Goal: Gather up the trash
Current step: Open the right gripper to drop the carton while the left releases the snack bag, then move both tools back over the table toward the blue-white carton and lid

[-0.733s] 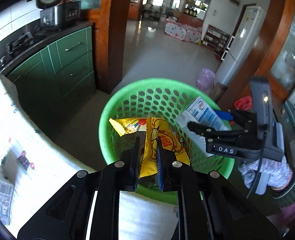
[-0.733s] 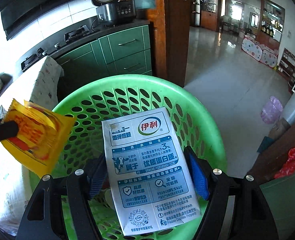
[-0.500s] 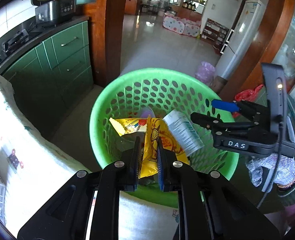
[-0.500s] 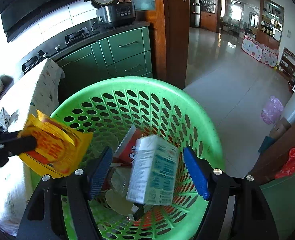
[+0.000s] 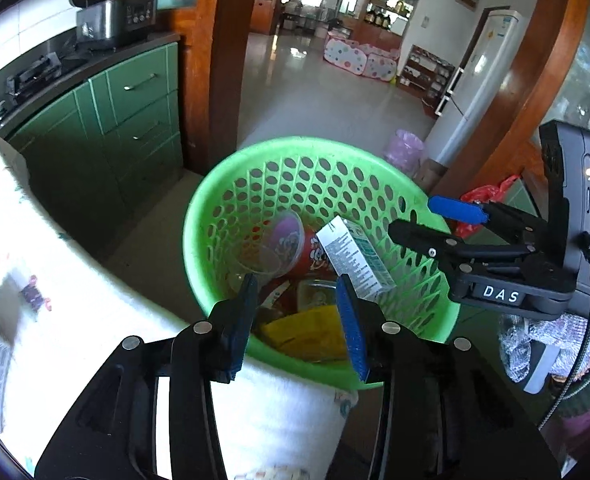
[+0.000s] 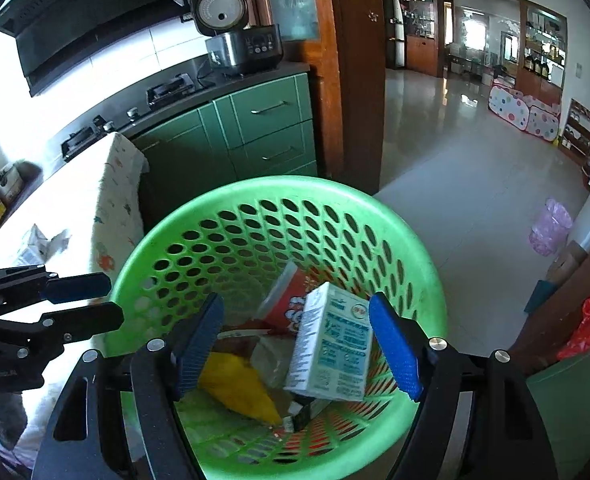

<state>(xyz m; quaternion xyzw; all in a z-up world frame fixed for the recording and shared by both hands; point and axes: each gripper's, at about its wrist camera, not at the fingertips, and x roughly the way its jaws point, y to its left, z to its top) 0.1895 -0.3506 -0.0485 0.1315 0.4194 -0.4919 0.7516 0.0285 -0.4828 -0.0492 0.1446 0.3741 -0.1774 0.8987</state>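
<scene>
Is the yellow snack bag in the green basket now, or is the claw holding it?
In the basket. The yellow snack bag lies at the bottom of the green basket, and the left claw, which just opened, has nothing between its pads.

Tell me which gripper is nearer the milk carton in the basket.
Right. The right gripper hangs open directly above the milk carton; the left gripper sits over the yellow wrapper, beside it.

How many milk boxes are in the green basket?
1. The milk box leans on other trash inside the green basket, near its right wall. More could be buried under the pile.
</scene>
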